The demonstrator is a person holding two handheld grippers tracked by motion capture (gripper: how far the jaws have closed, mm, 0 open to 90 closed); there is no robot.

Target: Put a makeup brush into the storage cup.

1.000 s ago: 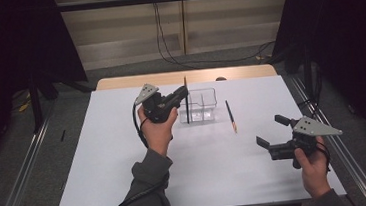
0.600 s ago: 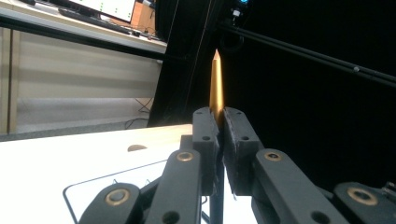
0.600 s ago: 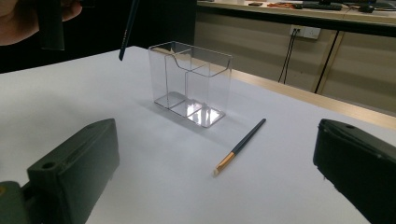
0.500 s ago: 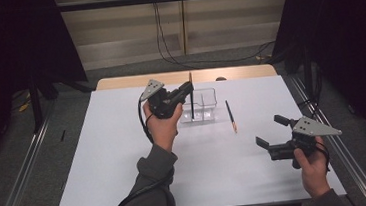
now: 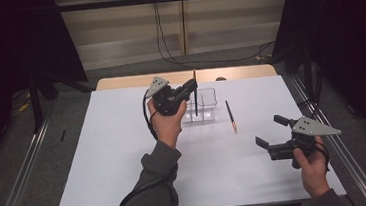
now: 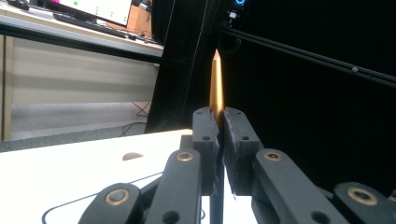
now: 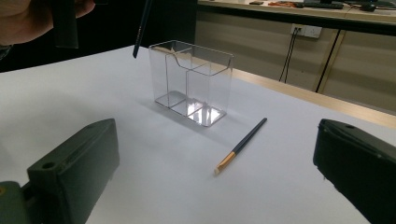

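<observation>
Gripping upright pencil (image 5: 196, 96), left tool (image 5: 190, 87) near clear holder (image 5: 205, 104); right tool (image 5: 270, 134) open.

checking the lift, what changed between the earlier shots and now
The left gripper, shut on the upright pencil, rose slightly toward the clear holder. The right gripper, jaws open, and the pencil on the table stayed put.

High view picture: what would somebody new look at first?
Probably the left claw, which pinches a pencil upright over the clear two-part holder at the far middle of the white table. In the left gripper view the pencil's golden tip sticks up from the shut jaws. Next, a second pencil lies flat right of the holder, and the right claw waits open near the table's right edge.
</observation>
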